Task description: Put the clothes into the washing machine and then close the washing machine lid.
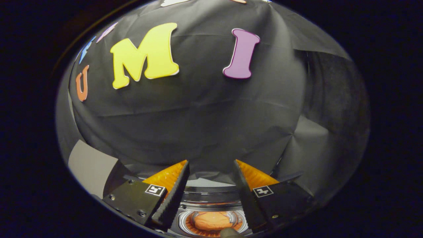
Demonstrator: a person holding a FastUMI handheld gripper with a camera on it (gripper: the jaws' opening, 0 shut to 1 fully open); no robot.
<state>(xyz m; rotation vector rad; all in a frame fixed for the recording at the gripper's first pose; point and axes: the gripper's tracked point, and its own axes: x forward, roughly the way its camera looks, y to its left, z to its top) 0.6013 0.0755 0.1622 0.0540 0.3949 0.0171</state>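
My gripper [211,162] is open, its two fingers spread wide with nothing between them. Below and between the fingers lies the round opening of the washing machine [211,198], seen from above. An orange piece of clothing [212,220] rests at the bottom of the drum, low between the fingers. The gripper hangs above the opening and points toward the black cloth wall beyond it. Whether a lid is attached cannot be told from here.
The black cloth wall [205,119] of the booth rises just beyond the fingers. A pale grey panel [91,167] stands to the left of the machine. A small dark rounded part [230,233] pokes up at the drum's near rim.
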